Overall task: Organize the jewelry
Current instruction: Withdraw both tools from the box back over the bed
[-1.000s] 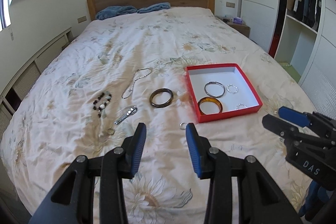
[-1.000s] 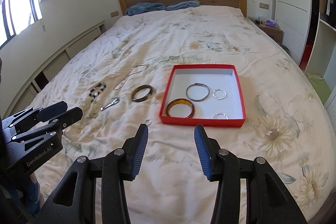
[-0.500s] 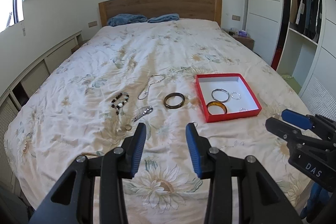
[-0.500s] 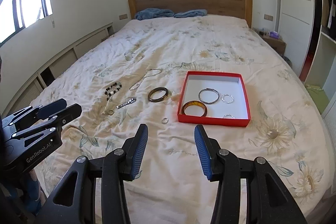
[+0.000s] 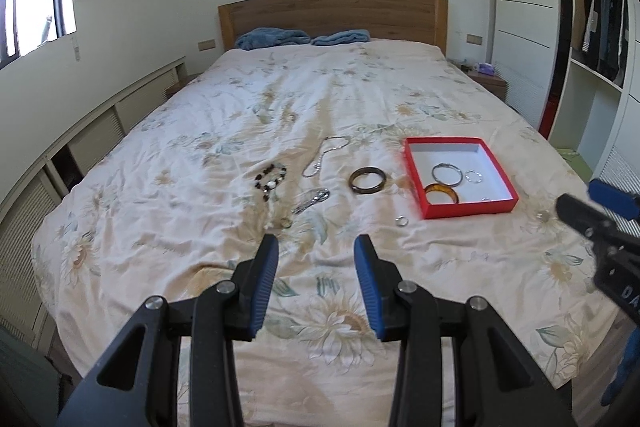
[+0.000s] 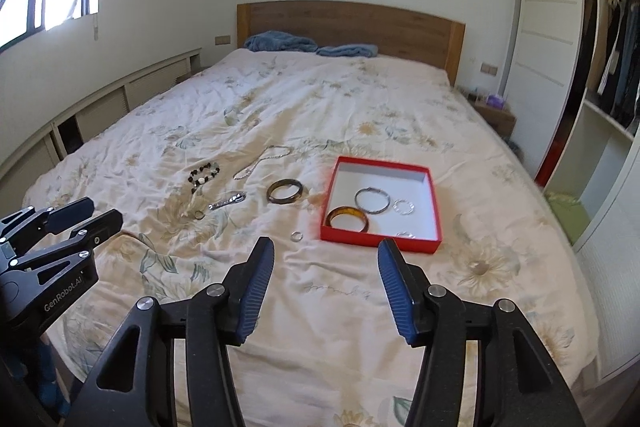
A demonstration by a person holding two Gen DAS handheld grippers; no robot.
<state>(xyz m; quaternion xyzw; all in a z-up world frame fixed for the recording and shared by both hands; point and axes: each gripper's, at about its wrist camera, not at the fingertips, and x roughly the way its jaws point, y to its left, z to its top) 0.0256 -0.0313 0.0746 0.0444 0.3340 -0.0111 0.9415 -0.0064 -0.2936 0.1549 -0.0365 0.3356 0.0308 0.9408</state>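
Observation:
A red box (image 5: 468, 210) (image 6: 376, 238) lies on the floral bedspread and holds an amber bangle (image 6: 347, 219), a silver bangle (image 6: 373, 200) and small rings. Left of it on the spread lie a dark bangle (image 5: 368, 180) (image 6: 285, 191), a small ring (image 5: 401, 221) (image 6: 296, 236), a silver clip (image 5: 312, 201), a bead bracelet (image 5: 271, 177), a chain necklace (image 5: 322, 157) and another ring (image 5: 286, 223). My left gripper (image 5: 316, 251) hangs open over the bed's near end with nothing in it. My right gripper (image 6: 326, 253) holds nothing; its jaws are opening.
The bed (image 5: 320, 99) has a wooden headboard (image 5: 332, 15) and blue pillows (image 5: 276, 38). Low cabinets (image 5: 100, 131) line the left wall. A nightstand (image 5: 488, 81) and open wardrobe (image 5: 592, 39) stand to the right.
Both grippers have pulled back from the jewelry and risen, so the bed looks smaller. The right gripper's jaws have spread wider. No jewelry has moved.

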